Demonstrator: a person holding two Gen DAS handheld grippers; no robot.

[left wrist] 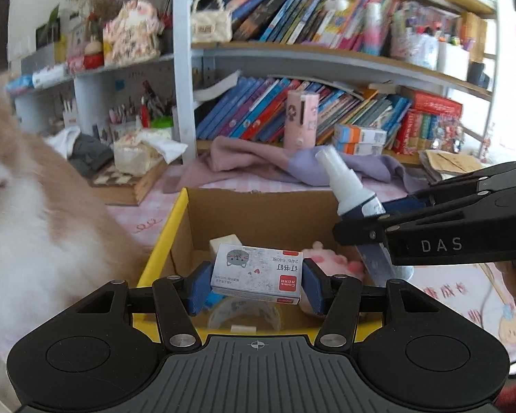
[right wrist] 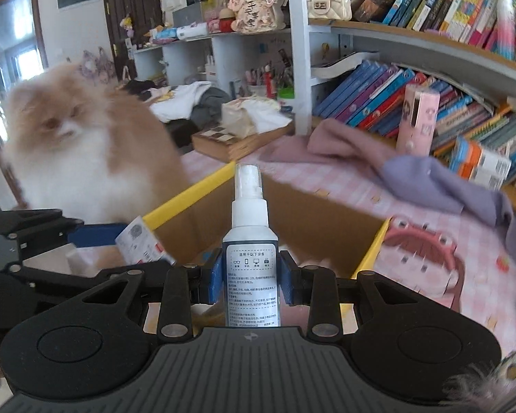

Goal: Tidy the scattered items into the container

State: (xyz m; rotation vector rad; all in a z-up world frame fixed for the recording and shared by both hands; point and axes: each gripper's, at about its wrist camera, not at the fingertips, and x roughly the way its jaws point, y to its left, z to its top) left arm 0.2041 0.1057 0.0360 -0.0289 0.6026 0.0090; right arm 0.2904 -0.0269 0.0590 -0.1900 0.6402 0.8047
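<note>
1. The left tongs (left wrist: 256,284) are partly open and grip a small staple box (left wrist: 256,273) by its ends, above the cardboard box (left wrist: 161,241); the right tongs (right wrist: 250,284) are closed tightly on a spray bottle (right wrist: 250,241), also over the box.
2. Some items lie inside already, among them a pink plush toy (left wrist: 330,263); both held items are not yet dropped, I think.
3. A pink hair band (right wrist: 426,241) remains on the table (right wrist: 326,179), just beside the box.
4. A fluffy cat (right wrist: 86,151) sits close at the box edge; it may disturb the placing.
</note>
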